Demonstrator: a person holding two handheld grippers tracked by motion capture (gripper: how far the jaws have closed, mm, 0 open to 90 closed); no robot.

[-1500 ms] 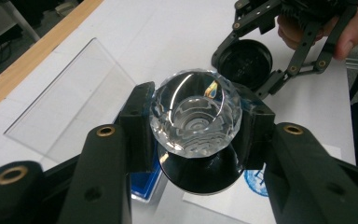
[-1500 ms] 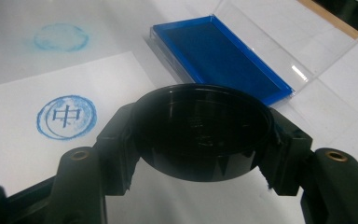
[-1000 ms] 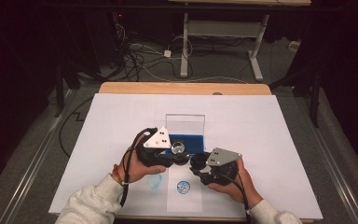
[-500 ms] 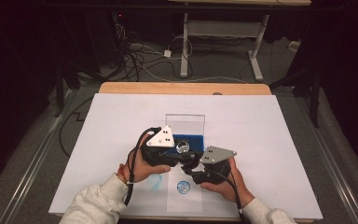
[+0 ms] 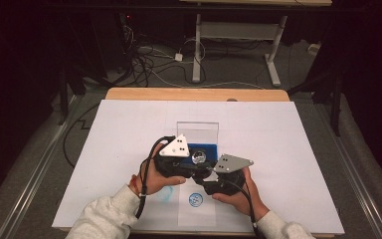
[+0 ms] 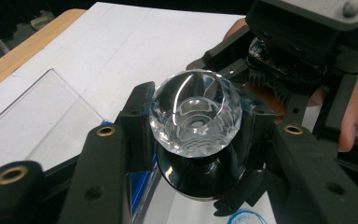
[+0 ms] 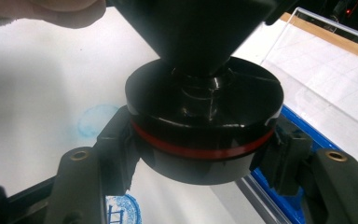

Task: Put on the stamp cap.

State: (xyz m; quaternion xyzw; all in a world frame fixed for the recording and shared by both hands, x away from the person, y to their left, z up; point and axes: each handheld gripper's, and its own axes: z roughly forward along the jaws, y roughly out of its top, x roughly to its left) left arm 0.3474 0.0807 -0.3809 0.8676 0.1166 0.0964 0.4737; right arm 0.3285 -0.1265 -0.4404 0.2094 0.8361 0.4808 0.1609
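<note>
Stamp w/ faceted clear knob (image 6: 196, 112) and round black base w/ red band (image 7: 204, 133) is held off the bench betw. both tools. Left hand-held gripper (image 6: 193, 135) is clamped on the knob; right hand-held gripper (image 7: 200, 154) is clamped on the base just below. Under them: white sheet (image 5: 278, 129) w/ blue stamped mark (image 5: 195, 199), clear acrylic tray (image 5: 197, 132) and blue ink pad (image 5: 204, 149) just beyond.
</note>
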